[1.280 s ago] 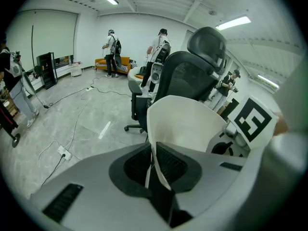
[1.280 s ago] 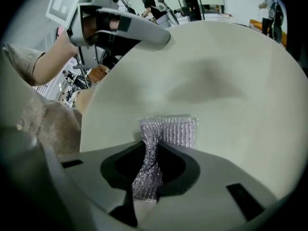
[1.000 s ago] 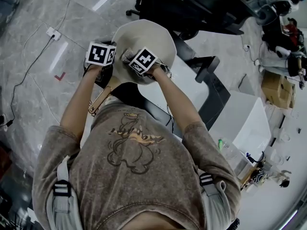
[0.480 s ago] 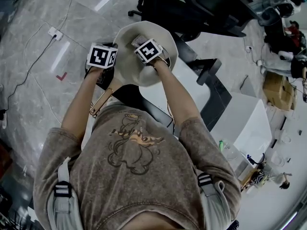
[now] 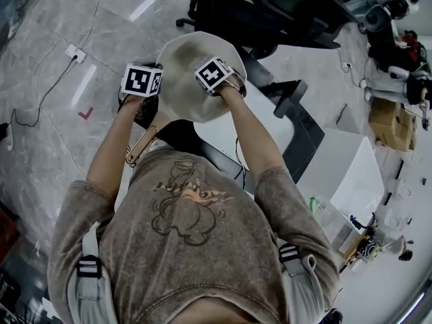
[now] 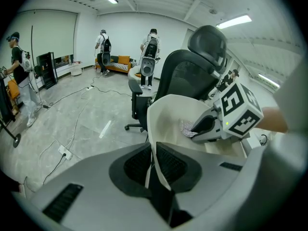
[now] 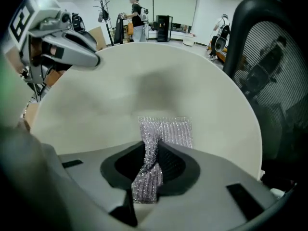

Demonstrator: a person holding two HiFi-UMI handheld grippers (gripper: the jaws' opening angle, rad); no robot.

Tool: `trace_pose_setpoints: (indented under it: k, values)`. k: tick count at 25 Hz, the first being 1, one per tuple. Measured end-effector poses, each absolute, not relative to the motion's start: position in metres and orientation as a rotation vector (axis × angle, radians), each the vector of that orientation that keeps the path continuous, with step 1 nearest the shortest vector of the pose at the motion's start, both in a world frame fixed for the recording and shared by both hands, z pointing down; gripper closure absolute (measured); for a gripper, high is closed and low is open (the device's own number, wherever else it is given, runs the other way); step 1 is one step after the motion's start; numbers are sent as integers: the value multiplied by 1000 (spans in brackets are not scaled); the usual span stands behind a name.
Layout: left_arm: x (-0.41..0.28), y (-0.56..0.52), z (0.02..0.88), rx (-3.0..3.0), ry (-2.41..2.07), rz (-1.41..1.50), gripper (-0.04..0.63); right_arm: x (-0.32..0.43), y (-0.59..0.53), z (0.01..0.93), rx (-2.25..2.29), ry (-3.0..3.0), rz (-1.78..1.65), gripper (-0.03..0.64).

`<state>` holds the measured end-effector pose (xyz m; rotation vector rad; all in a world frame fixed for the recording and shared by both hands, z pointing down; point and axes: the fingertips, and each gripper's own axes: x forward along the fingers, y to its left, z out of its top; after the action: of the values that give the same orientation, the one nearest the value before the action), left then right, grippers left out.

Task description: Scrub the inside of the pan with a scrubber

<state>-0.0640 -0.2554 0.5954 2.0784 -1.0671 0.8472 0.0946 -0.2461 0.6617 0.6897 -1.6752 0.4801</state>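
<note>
Pan (image 5: 183,63) rim in left tool (image 6: 151,154), scrubber (image 7: 166,131) inside, office chair (image 5: 297,5) behind

Grey polished stone floor (image 5: 40,154). Far left on it: white socket block (image 5: 74,50), thin cable (image 5: 47,86) trailing nearer. Near socket block: red tape corner mark (image 5: 85,113). Far: black office chair (image 5: 290,5) on castors. Right: white table (image 5: 344,171), cardboard box (image 5: 386,123).
</note>
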Motion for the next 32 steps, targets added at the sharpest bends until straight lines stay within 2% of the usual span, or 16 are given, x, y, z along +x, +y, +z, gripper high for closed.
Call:
trace_pose_setpoints:
  k: [14,22,25,32]
  values:
    - [-64,-257,585,2117,-1122,873,549,77,-207,646,644,-1798,527,522]
    - [-64,-251,537,2241,-1211,780,552,71,-198,594,791,-2006,513,531]
    - [-54,-239,524,2292,-1172,754,575,73,-194,576,846,-2073,491,532]
    - [-36,-213,476,2417,-1124,589,577,76,-180,495,1109,-2375,480,534]
